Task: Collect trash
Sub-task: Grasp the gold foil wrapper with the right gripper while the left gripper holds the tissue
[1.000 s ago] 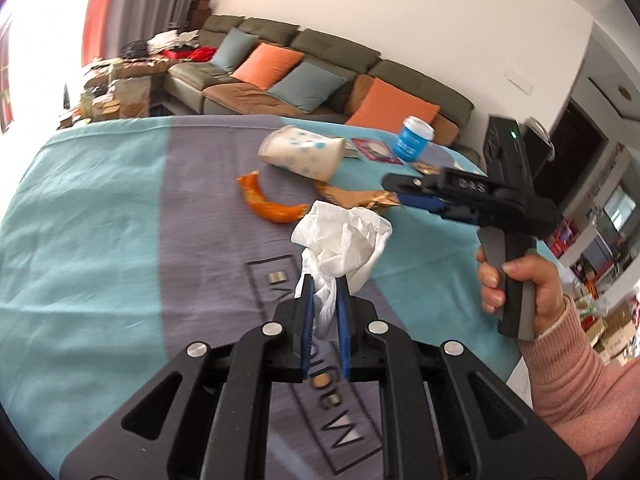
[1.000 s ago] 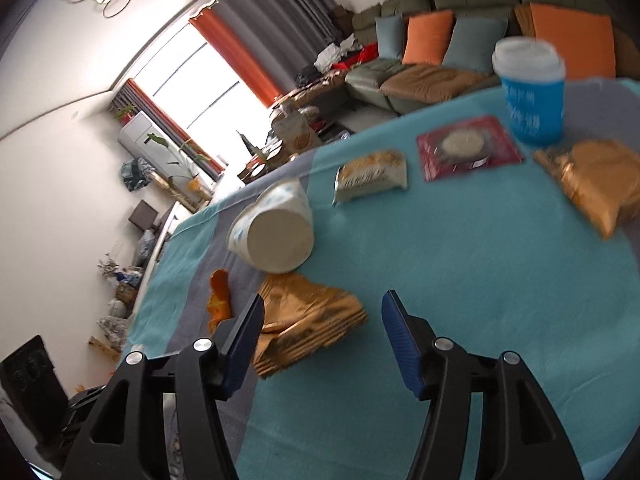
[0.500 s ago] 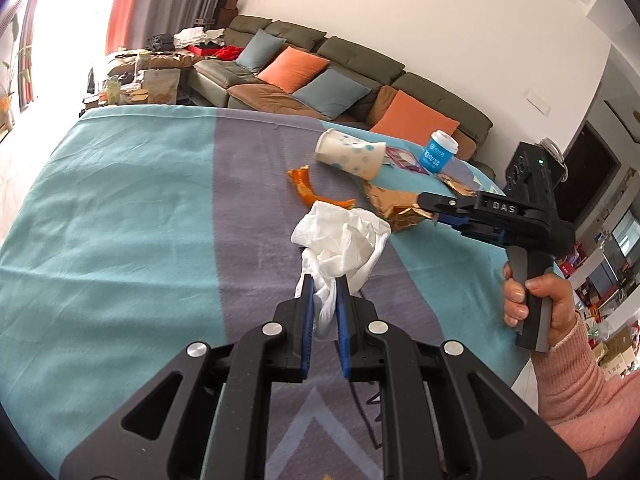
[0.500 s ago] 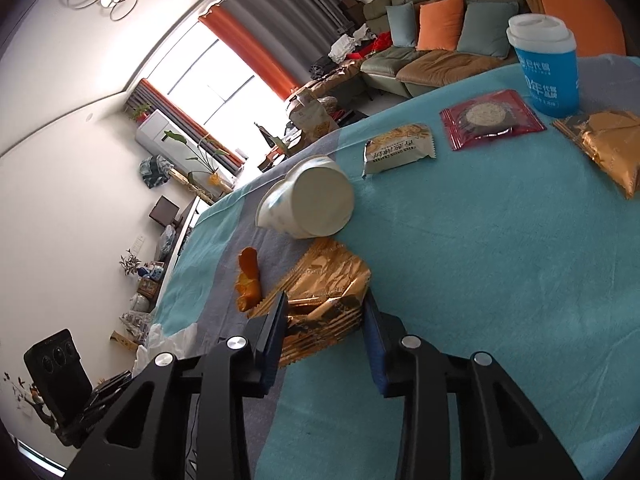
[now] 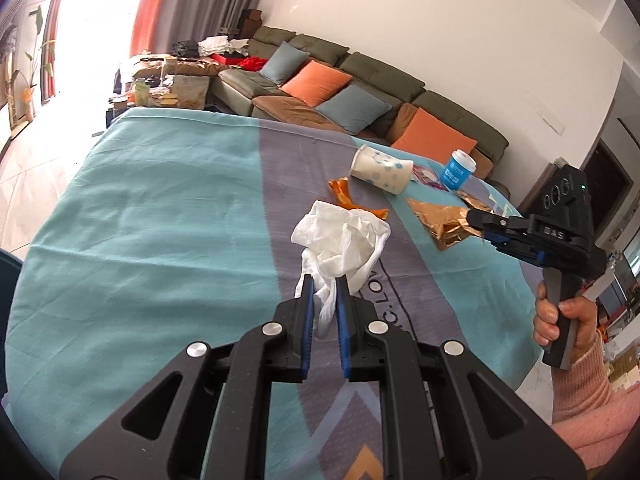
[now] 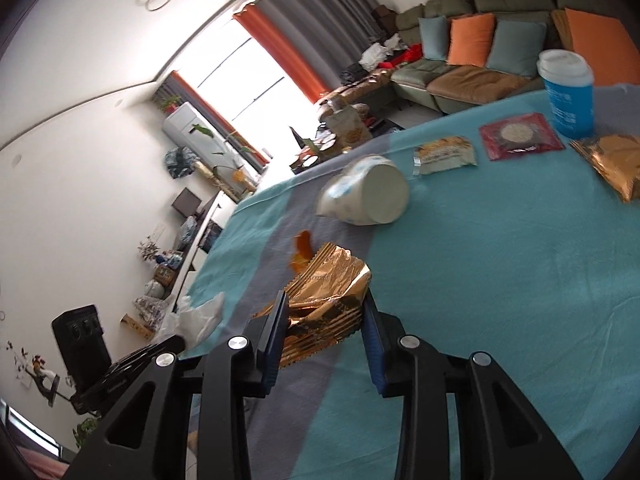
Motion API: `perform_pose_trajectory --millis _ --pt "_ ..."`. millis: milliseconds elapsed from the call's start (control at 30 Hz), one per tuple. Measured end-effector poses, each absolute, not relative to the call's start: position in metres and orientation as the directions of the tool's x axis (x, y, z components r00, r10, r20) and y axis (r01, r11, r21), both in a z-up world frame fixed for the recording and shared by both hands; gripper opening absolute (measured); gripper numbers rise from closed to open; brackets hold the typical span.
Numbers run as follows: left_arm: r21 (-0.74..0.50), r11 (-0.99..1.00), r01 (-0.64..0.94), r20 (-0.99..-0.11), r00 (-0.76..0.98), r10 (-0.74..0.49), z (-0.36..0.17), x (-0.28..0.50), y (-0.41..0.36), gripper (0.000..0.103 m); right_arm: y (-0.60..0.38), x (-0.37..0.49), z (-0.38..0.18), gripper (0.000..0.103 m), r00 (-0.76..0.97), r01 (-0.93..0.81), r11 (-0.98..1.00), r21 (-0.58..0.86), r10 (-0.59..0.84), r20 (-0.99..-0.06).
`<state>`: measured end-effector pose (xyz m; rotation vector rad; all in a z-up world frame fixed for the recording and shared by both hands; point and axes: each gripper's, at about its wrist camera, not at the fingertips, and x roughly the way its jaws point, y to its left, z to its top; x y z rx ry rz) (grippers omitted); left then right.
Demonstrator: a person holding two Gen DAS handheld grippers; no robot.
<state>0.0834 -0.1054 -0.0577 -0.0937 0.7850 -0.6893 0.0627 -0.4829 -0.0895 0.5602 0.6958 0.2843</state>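
right claw [image 6: 325, 322] now clenched on gold wrapper [image 6: 326, 292], left claw [image 5: 322, 300] gripping tissue [image 5: 342, 240] (crumpled), tipped paper cup [image 6: 366, 196] beyond

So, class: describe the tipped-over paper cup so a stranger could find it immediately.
Start at the table under the teal-and-grey cloth. Near its middle, beyond the gold foil wrapper, a paper cup lies on its side. Unlike the upright blue cup with a white lid, it is white with pale blue dots.
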Motion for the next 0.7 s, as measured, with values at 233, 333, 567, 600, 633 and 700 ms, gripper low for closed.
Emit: perform_pose_trajectory --millis 233,333,567,600,633,700 --pt "-0.311 0.803 0.509 -0.607 0.544 -0.580 -0.051 0.075 -0.087 0.011 -0.445 0.068 -0.075 0.033 0.716 -0.175 0.816 0.551 0.490 -0.498" --pt "-0.298 0.817 0.495 -0.600 0.568 -0.563 -0.047 0.070 -0.077 0.011 -0.426 0.075 -0.072 0.033 0.695 -0.225 0.809 0.544 0.524 -0.492" --pt "-0.295 0.843 0.450 -0.587 0.611 -0.532 -0.040 0.063 -0.055 0.011 -0.395 0.091 -0.074 0.033 0.648 -0.288 0.787 0.545 0.579 -0.494" --pt "-0.294 0.847 0.443 -0.587 0.616 -0.526 -0.040 0.063 -0.051 0.011 -0.390 0.093 -0.074 0.033 0.641 -0.298 0.784 0.544 0.587 -0.494" --pt "-0.293 0.851 0.436 -0.586 0.621 -0.520 -0.039 0.062 -0.048 0.011 -0.385 0.095 -0.074 0.033 0.635 -0.307 0.781 0.544 0.594 -0.494" --pt "-0.292 0.860 0.419 -0.583 0.634 -0.508 -0.038 0.060 -0.038 0.011 -0.375 0.099 -0.074 0.033 0.625 -0.324 0.781 0.534 0.601 -0.498"
